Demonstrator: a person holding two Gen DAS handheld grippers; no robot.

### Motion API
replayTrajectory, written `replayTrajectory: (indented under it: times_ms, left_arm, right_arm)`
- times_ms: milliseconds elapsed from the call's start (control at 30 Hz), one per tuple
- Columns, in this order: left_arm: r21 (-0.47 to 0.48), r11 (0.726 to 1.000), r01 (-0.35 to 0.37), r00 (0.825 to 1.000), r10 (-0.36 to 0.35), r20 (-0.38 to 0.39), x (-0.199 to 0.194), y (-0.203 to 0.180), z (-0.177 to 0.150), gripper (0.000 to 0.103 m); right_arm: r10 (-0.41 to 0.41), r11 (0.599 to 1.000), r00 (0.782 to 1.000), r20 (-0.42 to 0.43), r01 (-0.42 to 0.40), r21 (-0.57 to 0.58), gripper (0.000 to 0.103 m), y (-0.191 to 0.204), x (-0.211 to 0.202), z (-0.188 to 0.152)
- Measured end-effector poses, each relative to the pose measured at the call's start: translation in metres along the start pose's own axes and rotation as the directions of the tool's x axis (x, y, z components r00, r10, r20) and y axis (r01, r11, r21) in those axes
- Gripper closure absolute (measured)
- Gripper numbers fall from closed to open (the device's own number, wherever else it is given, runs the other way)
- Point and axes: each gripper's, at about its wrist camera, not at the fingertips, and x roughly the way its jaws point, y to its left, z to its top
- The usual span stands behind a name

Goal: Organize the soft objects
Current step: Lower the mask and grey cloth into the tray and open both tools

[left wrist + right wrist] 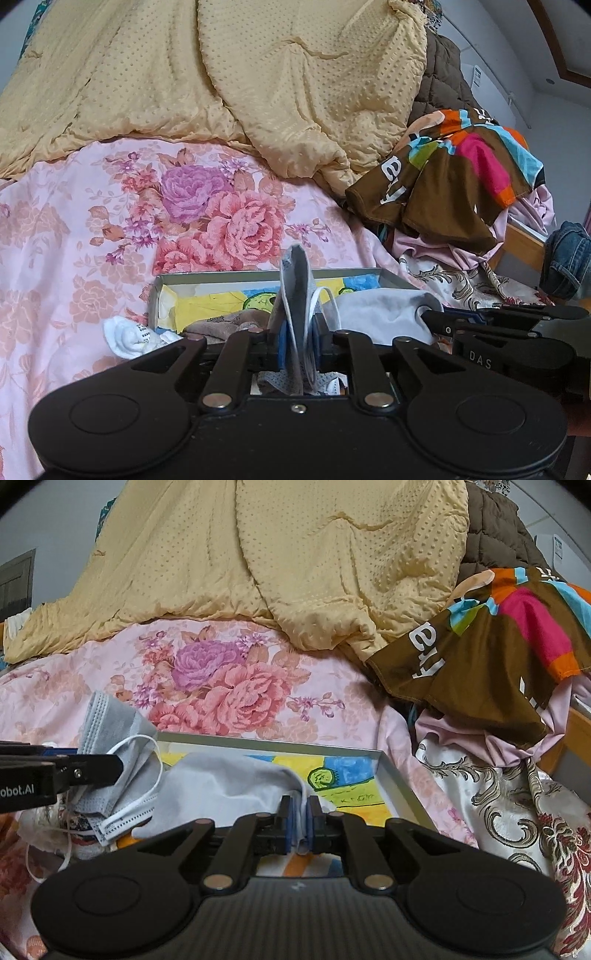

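Observation:
My left gripper [299, 334] is shut on a folded grey face mask [294, 291] that stands upright between its blue pads, white ear loops hanging. The right wrist view shows the same mask [122, 738] at the left gripper's tip [110, 766], over the left end of a shallow silver-rimmed box [277, 743]. My right gripper [300, 814] is shut on a pale grey cloth [229, 779] that lies draped inside the box over its colourful drawn bottom. From the left wrist, the right gripper [424, 314] pinches that cloth [384, 314] at the box's [258, 275] right side.
A white sock [129, 336] lies at the box's left edge, a brown towel [229, 321] inside it. The box rests on a pink floral sheet [92, 240]. Behind it lies a yellow dotted quilt [258, 74], with a colourful brown shirt [454, 173] and denim [569, 258] to the right.

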Motion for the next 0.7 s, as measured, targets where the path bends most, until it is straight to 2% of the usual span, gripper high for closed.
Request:
replayTrajectory:
  times_ms: [67, 167, 333, 500, 700]
  left_arm:
    - [-0.003, 1.0, -0.004, 1.0, 0.004, 0.002, 0.0, 0.0, -0.001, 0.086]
    - [-0.003, 1.0, -0.017, 1.0, 0.017, 0.005, 0.0, -0.001, -0.001, 0.078]
    - [-0.002, 0.999, -0.039, 0.999, 0.039, 0.003, 0.0, 0.0, 0.001, 0.066]
    - [-0.008, 0.999, -0.045, 0.999, 0.045, 0.006, -0.002, 0.001, 0.002, 0.045]
    - [-0.047, 0.995, -0.089, 0.996, 0.088, -0.019, 0.001, 0.008, 0.0, 0.039]
  right_arm:
    - [0.0, 1.0, 1.0, 0.0, 0.0, 0.003, 0.094, 0.0, 0.0, 0.0]
    - [-0.001, 1.0, 1.0, -0.002, 0.001, 0.008, 0.091, -0.001, 0.0, 0.0]
    - [-0.012, 1.0, 1.0, -0.005, 0.012, 0.025, 0.075, -0.005, 0.001, -0.001]
    - [-0.017, 0.999, 1.0, -0.005, 0.018, 0.049, 0.066, -0.009, 0.0, -0.001]
    - [-0.016, 0.998, 1.0, 0.001, 0.016, 0.061, 0.054, -0.011, -0.002, -0.001]
